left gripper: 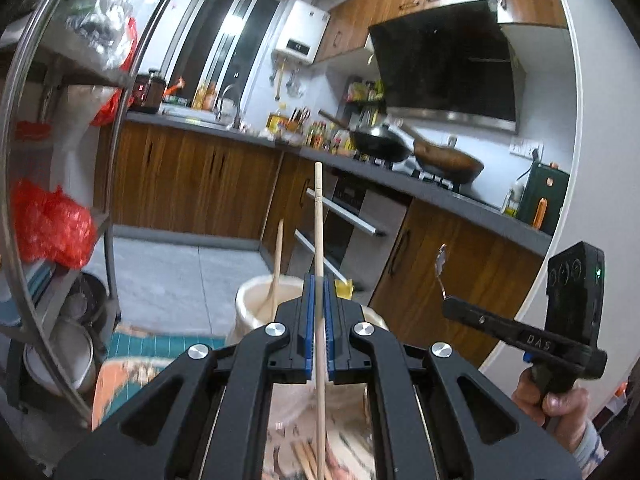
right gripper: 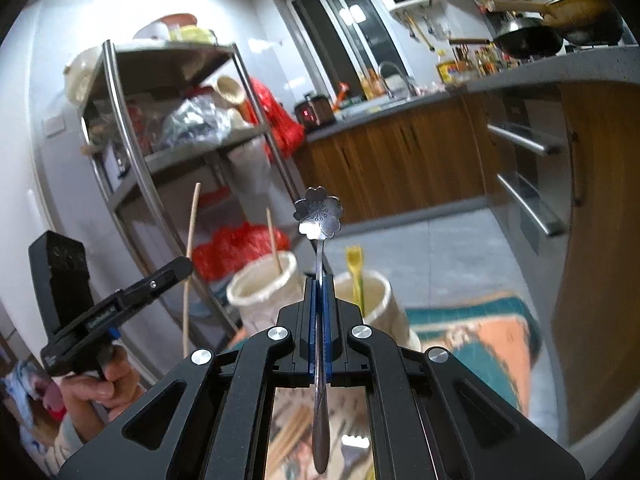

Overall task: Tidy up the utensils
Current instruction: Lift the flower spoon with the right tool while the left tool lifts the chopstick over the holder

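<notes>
Two utensils were held aloft, one per gripper, so sorting was judged partly done. A wooden utensil had already been stood in the left cream cup, and a yellow fork in the right cream cup. More chopsticks (blurred) could be seen lying loose at about six o'clock below the jaws, still to be sorted.

The left gripper was seen with its blue pads pressed together on a single chopstick, which stood upright toward twelve o'clock. The right gripper was likewise pinched tight on a metal spoon, its flower-shaped end pointed up at twelve o'clock. Both cups were seen just beyond the fingertips.
</notes>
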Demonstrator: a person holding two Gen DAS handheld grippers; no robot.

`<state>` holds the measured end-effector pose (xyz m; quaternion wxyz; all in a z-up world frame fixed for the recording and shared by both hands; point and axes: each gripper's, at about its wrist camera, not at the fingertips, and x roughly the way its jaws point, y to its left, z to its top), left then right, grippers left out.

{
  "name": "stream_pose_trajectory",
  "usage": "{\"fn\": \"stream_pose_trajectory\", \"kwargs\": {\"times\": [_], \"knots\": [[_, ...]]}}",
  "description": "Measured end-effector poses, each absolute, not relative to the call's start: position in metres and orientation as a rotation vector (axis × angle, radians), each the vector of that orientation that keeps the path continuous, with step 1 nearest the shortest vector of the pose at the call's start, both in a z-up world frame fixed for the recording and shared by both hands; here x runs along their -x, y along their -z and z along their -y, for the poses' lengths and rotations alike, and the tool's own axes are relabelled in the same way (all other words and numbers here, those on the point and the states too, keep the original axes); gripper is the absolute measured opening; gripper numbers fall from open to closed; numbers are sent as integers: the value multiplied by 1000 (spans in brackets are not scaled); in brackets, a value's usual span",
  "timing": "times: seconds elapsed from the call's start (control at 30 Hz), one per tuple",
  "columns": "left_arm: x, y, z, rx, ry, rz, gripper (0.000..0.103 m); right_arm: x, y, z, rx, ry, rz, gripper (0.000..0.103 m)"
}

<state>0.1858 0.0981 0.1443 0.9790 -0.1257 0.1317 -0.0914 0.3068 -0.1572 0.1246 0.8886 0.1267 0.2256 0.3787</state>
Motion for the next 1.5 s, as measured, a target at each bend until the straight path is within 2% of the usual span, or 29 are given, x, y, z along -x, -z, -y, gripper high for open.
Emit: {"fn": "stream_pose_trajectory", "kwargs": {"times": [0.3,0.73,1.5], "knots": [[-213,-163,-96,236,188,-176,4,-334,-137,133,-262,-805,-420,4],[-239,-157,-114,358,169,-110,4,-353,-137,120,-312,-797,-369,4],[-252,-146,-116,383,141,-92,4,-373,-127,131,-432,-783,-346,4]]}}
